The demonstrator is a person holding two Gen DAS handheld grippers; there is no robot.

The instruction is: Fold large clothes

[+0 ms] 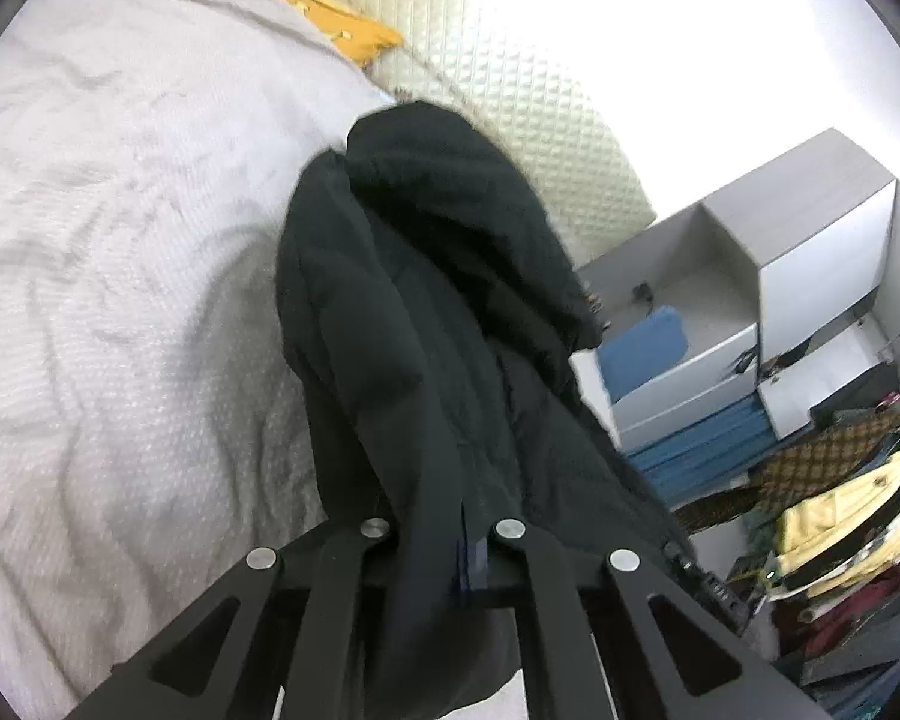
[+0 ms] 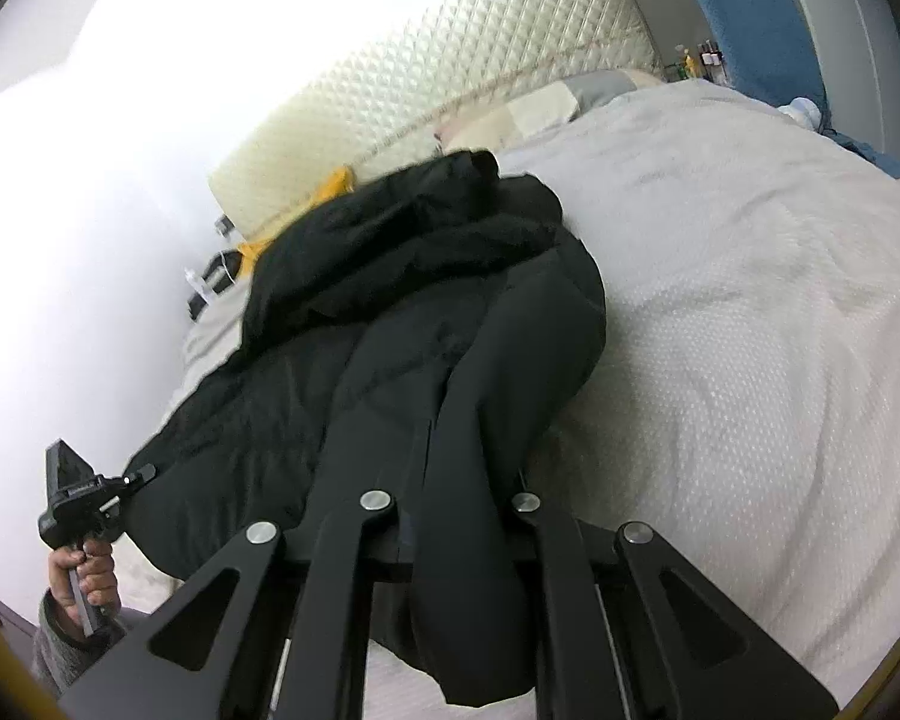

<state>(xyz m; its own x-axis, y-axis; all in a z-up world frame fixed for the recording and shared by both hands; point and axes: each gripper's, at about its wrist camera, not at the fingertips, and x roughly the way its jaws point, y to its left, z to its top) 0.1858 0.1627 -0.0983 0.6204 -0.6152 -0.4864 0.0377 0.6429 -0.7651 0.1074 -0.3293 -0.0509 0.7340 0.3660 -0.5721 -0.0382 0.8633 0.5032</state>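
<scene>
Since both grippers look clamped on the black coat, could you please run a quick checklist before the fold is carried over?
1. Left gripper shut on the black coat: ok.
2. Right gripper shut on the coat: ok.
3. Near end of the coat raised, far end on the bed cover: ok.
4. Bare bed cover beside the coat for the fold: ok.
5. Yellow garment by the headboard apart from the coat: cannot tell.
6. Coat's sleeves tucked in: cannot tell.

A yellow garment lies beside the quilted headboard.
</scene>
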